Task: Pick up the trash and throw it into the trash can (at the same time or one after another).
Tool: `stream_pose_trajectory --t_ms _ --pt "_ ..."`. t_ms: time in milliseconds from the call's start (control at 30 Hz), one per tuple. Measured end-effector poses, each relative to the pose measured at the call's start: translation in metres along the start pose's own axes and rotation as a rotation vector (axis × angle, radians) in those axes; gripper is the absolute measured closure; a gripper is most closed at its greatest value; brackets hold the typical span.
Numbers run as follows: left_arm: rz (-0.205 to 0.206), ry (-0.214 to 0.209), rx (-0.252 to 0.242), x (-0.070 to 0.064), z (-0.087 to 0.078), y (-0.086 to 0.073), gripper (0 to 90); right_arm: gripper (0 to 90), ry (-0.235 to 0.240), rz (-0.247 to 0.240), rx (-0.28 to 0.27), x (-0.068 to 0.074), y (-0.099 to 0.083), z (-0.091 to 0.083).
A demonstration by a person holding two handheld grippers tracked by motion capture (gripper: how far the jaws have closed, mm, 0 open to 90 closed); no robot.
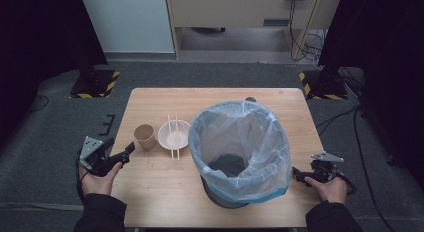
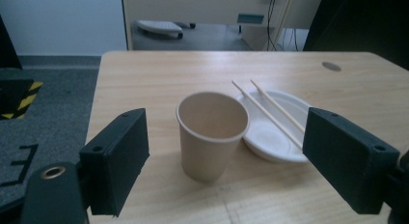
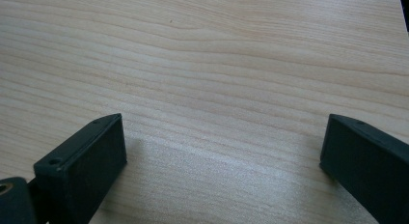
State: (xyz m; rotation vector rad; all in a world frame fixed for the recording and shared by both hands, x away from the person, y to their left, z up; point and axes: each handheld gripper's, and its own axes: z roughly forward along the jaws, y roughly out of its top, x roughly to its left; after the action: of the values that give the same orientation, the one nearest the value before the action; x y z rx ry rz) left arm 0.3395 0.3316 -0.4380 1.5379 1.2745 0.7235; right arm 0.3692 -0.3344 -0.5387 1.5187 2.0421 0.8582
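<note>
Both jaws of my left gripper [image 2: 226, 156] stand wide, empty, framing the cup [image 2: 212, 133] beside the bowl [image 2: 277, 130]. Right gripper [image 3: 222, 171] gapes over bare table [image 3: 202, 64]. Squeezing hard could crush the cup; nudging risks rolling the chopsticks [image 2: 267, 112].

The high view is dim and soft, with dark corners. Overhead light leaves pale glare on the table [image 3: 217, 151] in the right gripper view; near jaws look blurred.
</note>
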Motion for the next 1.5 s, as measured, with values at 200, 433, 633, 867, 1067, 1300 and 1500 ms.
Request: stream_pose_trajectory --t_ms 200,433,633,867,1067,1300,1500 --pt "-0.003 0.008 -0.017 0.004 0.010 0.011 18.1 3.0 -0.002 -0.005 -0.001 0.000 0.000 0.000" --pt "-0.003 0.030 -0.012 0.009 0.030 0.021 19.8 3.2 -0.003 -0.005 -0.002 0.000 0.000 0.000" --pt "0.006 0.049 0.022 0.014 0.052 0.024 24.1 3.3 -0.001 -0.005 -0.002 0.000 0.000 0.000" --pt "-0.004 0.084 0.093 0.024 0.073 0.013 29.4 3.1 0.000 -0.007 -0.002 0.001 0.000 0.000" --pt "-0.006 0.092 0.159 0.027 0.091 -0.003 36.1 3.2 0.001 -0.007 -0.002 0.001 0.000 0.000" --pt "-0.020 0.081 0.215 0.027 0.098 -0.009 49.2 3.3 0.001 -0.007 -0.003 0.001 0.000 0.000" --pt "-0.050 0.072 0.243 0.027 0.097 -0.012 62.7 3.4 0.001 -0.008 -0.003 0.001 0.000 0.000"
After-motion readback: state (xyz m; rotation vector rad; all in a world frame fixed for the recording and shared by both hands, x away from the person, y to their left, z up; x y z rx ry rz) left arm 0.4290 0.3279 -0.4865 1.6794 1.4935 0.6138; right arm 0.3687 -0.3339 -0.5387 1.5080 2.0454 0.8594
